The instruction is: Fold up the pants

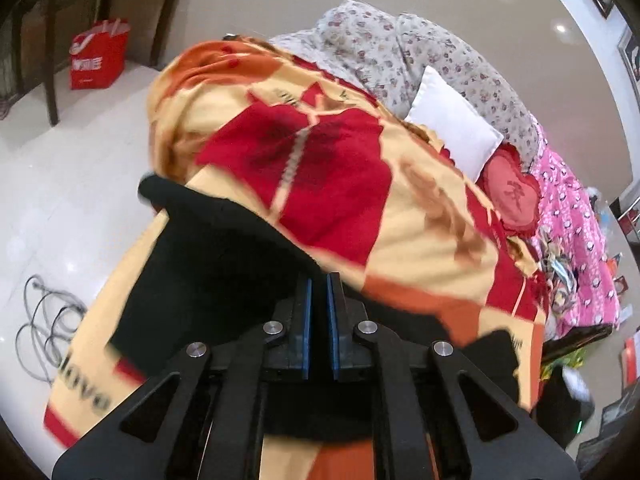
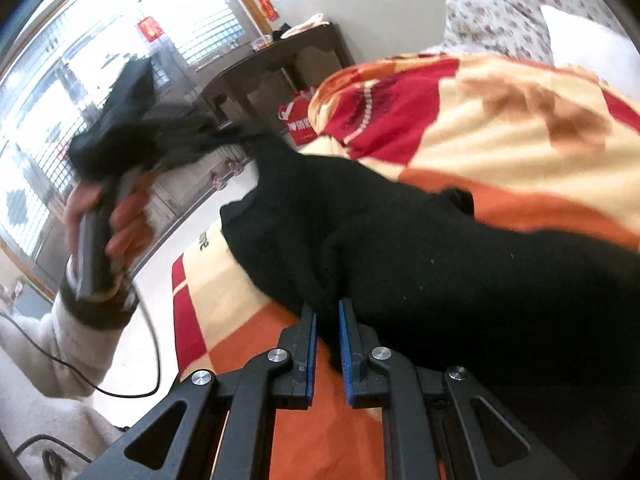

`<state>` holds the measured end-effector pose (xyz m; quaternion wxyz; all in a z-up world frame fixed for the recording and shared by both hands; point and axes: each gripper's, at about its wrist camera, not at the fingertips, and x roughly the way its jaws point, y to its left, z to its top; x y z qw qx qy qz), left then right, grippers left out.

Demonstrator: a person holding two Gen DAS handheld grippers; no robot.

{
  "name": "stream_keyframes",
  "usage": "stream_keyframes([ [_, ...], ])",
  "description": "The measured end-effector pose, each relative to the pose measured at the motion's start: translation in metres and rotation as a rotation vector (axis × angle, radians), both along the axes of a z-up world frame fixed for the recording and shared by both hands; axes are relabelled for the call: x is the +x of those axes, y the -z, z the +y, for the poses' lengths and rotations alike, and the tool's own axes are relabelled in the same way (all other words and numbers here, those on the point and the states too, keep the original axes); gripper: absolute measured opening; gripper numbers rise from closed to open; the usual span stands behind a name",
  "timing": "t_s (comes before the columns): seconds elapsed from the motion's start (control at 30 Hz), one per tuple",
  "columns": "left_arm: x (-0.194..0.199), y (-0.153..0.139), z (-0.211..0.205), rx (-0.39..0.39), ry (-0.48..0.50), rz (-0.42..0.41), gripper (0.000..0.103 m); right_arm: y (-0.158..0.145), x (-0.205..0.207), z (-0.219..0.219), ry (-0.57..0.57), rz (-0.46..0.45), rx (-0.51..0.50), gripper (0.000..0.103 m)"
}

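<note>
The black pants lie across a red, orange and cream blanket on the bed. My left gripper is shut on the black cloth, its blue pads nearly touching. In the right wrist view the pants stretch from the left gripper, held up in a hand at the left and blurred, to my right gripper. The right gripper is shut on a ribbed fold of the pants between its blue pads.
A white pillow, a floral quilt and pink bedding lie at the bed's far end. A red bag stands by a dark wooden table. Cables lie on the white floor left of the bed.
</note>
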<state>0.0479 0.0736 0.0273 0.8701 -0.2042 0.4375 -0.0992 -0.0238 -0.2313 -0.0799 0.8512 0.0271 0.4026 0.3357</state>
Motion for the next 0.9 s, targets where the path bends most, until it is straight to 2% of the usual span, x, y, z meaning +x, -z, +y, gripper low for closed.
stream_keyframes([
  [0.07, -0.017, 0.021, 0.011, -0.012, -0.019, 0.040, 0.006, 0.013, -0.007, 0.000, 0.010, 0.032, 0.010, 0.010],
  [0.13, -0.024, 0.050, 0.016, 0.020, -0.055, 0.097, 0.006, 0.022, -0.010, -0.003, 0.046, 0.053, 0.028, 0.010],
  [0.23, -0.019, 0.081, 0.020, -0.014, -0.066, 0.172, 0.006, 0.019, -0.020, -0.028, 0.135, 0.077, 0.111, 0.013],
  [0.3, -0.020, 0.083, 0.021, -0.027, -0.074, 0.164, 0.006, 0.007, -0.035, -0.049, 0.210, 0.036, 0.117, 0.018],
  [0.4, -0.024, 0.078, 0.018, -0.012, -0.073, 0.148, 0.006, -0.006, -0.060, -0.096, 0.344, -0.001, 0.143, 0.039],
  [0.43, -0.024, 0.077, 0.017, -0.005, -0.073, 0.145, 0.006, -0.006, -0.064, -0.111, 0.397, 0.002, 0.144, 0.043],
  [0.5, -0.023, 0.077, 0.014, 0.004, -0.074, 0.147, 0.006, 0.001, -0.061, -0.137, 0.501, 0.039, 0.133, 0.043],
  [0.6, -0.025, 0.077, 0.016, 0.009, -0.081, 0.150, 0.006, 0.012, -0.051, -0.164, 0.598, 0.083, 0.186, 0.043],
  [0.63, -0.024, 0.078, 0.016, 0.012, -0.081, 0.154, 0.006, 0.015, -0.048, -0.172, 0.640, 0.088, 0.199, 0.043],
  [0.7, -0.024, 0.077, 0.017, 0.014, -0.078, 0.159, 0.006, 0.013, -0.046, -0.184, 0.739, 0.060, 0.163, 0.043],
  [0.8, -0.023, 0.076, 0.016, 0.022, -0.073, 0.164, 0.006, 0.010, -0.042, -0.195, 0.761, 0.021, 0.206, 0.046],
  [0.9, -0.022, 0.076, 0.013, 0.036, -0.083, 0.165, 0.006, 0.018, -0.018, -0.188, 0.718, 0.044, 0.181, 0.046],
])
